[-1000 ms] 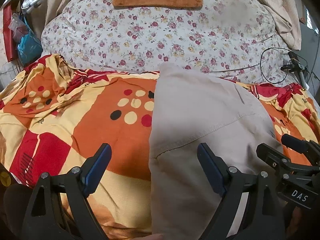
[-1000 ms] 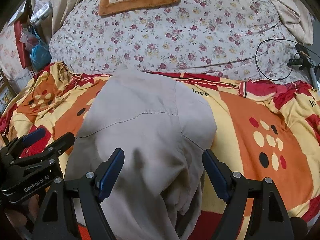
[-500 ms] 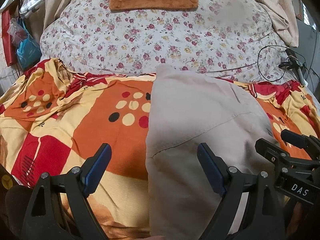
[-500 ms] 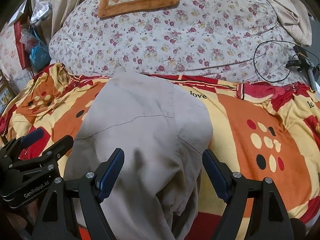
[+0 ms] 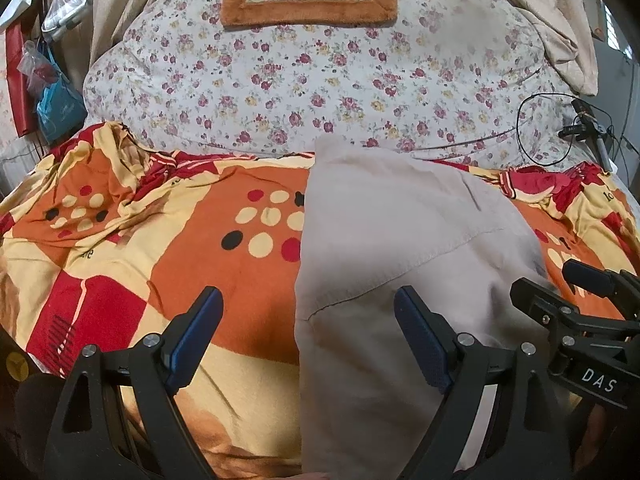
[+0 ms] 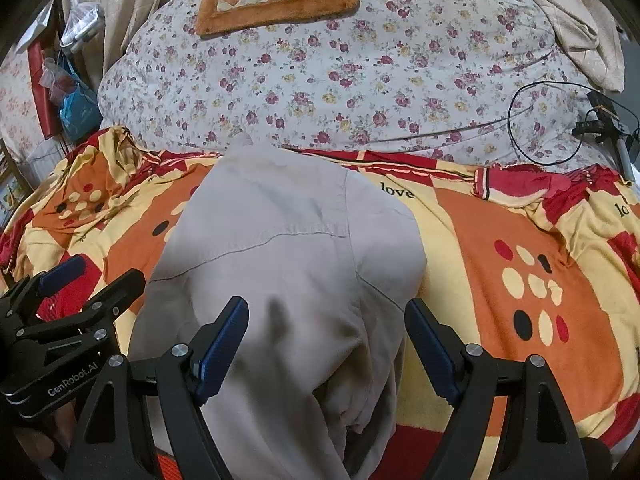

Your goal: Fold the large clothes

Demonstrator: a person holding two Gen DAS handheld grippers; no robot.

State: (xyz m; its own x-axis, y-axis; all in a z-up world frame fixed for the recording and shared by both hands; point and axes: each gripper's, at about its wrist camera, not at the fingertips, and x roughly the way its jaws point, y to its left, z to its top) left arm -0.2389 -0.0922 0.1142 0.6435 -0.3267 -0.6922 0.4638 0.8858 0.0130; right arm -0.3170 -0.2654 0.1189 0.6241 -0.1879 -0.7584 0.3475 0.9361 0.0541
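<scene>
Right wrist view alone shows "love" on the patterned bedspread point(image 6: 500, 216) beside the beige garment point(image 6: 288, 248) lying on it. Left gripper point(image 5: 308, 336), marked "GenRobot.AI", and right gripper point(image 6: 326, 344), marked "DAS", are both spread, gripping nothing.

A beige folded cotton garment point(image 5: 404, 272) lies on the orange, red and yellow patterned bedspread point(image 5: 168, 256). The left tool point(image 5: 308, 336) hovers wide apart at 6 o'clock, straddling the garment's left edge.

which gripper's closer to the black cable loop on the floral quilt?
Right, as far as the views show. The cable loop lies far right on the quilt. The right gripper is over the beige garment's right half; the left gripper straddles its left edge.
</scene>
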